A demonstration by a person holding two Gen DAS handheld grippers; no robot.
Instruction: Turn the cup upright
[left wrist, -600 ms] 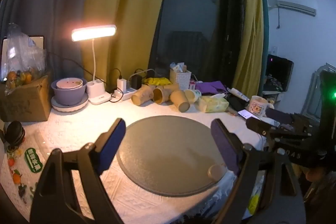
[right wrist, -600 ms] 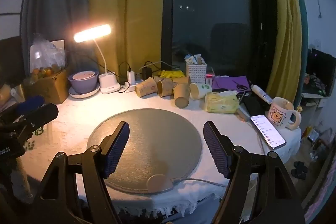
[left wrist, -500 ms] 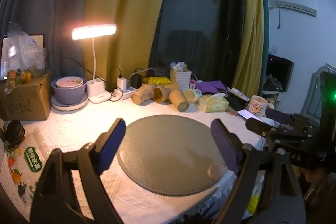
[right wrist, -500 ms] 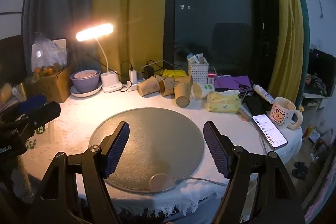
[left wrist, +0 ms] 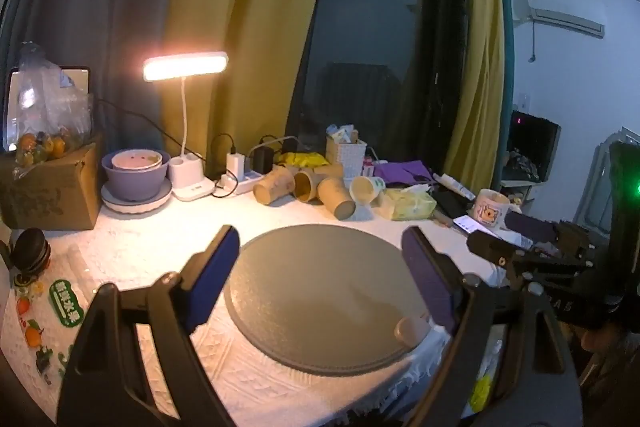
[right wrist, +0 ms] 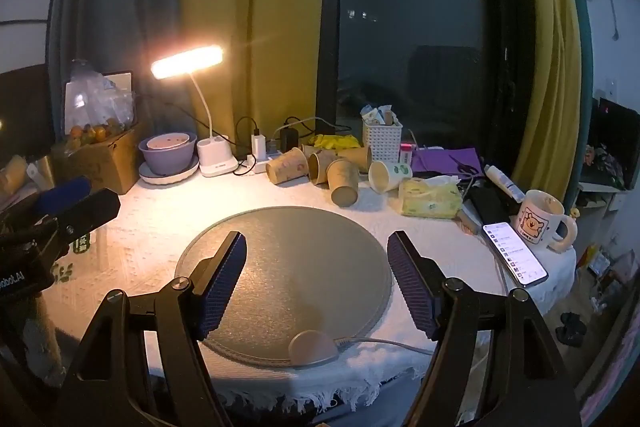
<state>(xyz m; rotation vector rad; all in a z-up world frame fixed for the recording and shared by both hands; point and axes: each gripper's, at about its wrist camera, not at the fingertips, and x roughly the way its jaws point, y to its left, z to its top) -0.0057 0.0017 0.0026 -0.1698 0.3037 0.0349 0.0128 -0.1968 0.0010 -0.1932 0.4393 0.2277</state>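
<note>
Several brown paper cups [right wrist: 344,181] lie on their sides in a cluster at the back of the table, beyond a round grey mat [right wrist: 288,267]; they also show in the left wrist view [left wrist: 336,197]. A white cup with green marks [right wrist: 387,175] lies beside them. My left gripper [left wrist: 320,279] is open and empty above the mat [left wrist: 320,291]. My right gripper [right wrist: 318,283] is open and empty above the mat's near part. Both are well short of the cups. The left gripper's body shows at the left of the right wrist view [right wrist: 60,219].
A lit desk lamp [right wrist: 188,61], purple bowl [right wrist: 168,151], cardboard box [right wrist: 104,163], power strip and white basket [right wrist: 382,143] line the back. A tissue pack [right wrist: 430,199], phone [right wrist: 514,253] and mug [right wrist: 540,219] lie right. A small round puck [right wrist: 312,345] sits on the mat's near edge.
Both views shift very slightly; the grippers stay open and the cups have not moved.
</note>
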